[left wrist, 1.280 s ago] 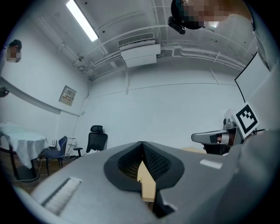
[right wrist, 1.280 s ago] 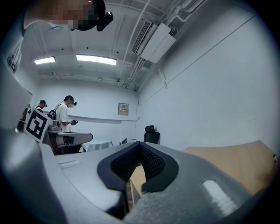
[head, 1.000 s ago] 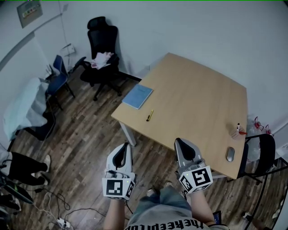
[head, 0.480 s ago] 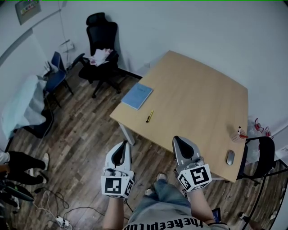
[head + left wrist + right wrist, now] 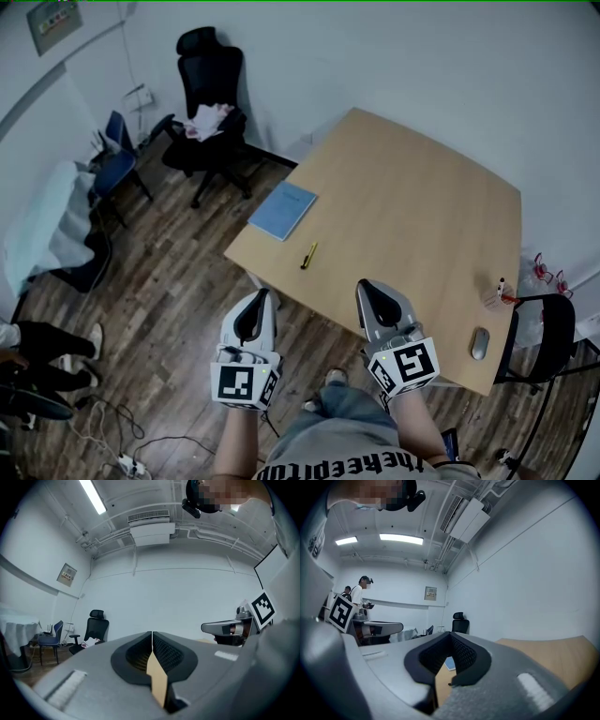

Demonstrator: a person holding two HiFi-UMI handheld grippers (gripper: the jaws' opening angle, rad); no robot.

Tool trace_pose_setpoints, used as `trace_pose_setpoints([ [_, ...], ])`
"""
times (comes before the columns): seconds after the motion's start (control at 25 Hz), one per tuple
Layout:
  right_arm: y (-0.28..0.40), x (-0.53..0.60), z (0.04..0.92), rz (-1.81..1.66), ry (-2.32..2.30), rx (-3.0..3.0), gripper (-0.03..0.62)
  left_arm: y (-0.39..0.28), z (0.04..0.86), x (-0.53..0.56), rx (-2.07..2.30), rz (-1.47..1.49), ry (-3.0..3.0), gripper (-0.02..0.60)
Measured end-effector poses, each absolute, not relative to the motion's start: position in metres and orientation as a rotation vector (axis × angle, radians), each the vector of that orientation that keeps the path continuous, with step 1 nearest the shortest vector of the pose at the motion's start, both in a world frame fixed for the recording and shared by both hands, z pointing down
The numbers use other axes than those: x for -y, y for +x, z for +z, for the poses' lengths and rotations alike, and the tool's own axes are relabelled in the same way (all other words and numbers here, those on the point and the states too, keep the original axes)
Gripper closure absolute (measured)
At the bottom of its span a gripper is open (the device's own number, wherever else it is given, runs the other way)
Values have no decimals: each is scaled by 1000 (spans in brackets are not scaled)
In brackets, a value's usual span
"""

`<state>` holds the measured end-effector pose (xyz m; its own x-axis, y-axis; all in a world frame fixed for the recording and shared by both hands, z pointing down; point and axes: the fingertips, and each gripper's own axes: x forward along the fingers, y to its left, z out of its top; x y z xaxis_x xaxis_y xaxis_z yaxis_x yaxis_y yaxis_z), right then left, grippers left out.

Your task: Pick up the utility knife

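My left gripper (image 5: 262, 296) and right gripper (image 5: 364, 286) are clenched, empty; the utility knife (image 5: 308, 255) is a hard-to-read sliver by the table (image 5: 412, 216) edge, bare wood around.

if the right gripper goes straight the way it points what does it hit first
Probably nothing near: the right gripper looks level above the light wooden table, aimed toward the black office chair.
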<state>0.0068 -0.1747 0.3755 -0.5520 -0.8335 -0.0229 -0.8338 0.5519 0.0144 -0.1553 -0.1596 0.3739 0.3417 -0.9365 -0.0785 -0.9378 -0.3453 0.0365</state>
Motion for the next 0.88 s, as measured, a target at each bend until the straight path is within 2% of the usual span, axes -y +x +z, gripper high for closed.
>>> trace_pose_setpoints([
  [0.44,19,219,378,14,-1469,-2766,592,-130,397,210,-1744,42,-2665,518],
  [0.88,30,250,393,-60,-1473,-2783,592,-106,465,260,-1761,-213,-2917,430],
])
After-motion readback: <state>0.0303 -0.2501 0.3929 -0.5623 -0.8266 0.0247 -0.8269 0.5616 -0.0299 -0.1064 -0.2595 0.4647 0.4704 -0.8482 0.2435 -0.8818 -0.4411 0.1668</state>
